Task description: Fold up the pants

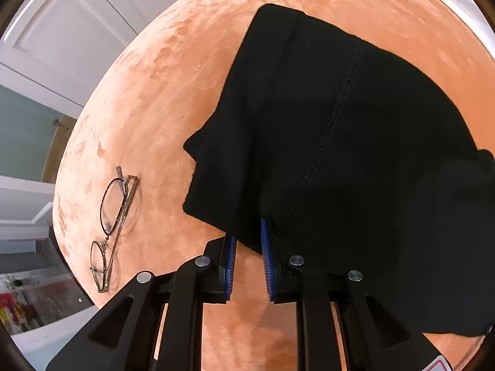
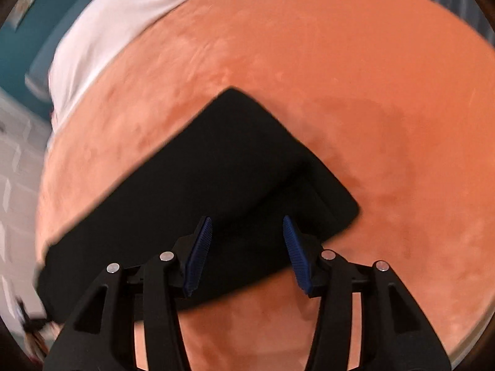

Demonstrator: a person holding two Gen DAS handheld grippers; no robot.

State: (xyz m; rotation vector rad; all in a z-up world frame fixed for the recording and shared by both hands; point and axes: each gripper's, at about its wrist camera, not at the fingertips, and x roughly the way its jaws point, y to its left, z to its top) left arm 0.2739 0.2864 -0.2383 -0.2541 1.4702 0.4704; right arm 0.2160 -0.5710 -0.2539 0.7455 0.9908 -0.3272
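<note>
The black pants (image 1: 340, 123) lie folded on an orange plush cover (image 1: 185, 77), with a stitched seam running down the middle. My left gripper (image 1: 247, 232) points straight down, shut on the near edge of the cloth, which is pinched between its blue pads. In the right wrist view the pants (image 2: 216, 160) show as a folded black slab with a corner toward the right. My right gripper (image 2: 246, 219) hovers over their near part, its jaws standing wide apart and its pads off the cloth. This view is blurred.
A pair of metal-framed glasses (image 1: 114, 219) lies on the cover to the left of the pants. White bedding (image 2: 108, 31) borders the cover's far left edge. A white panelled door (image 1: 62, 31) stands beyond the cover.
</note>
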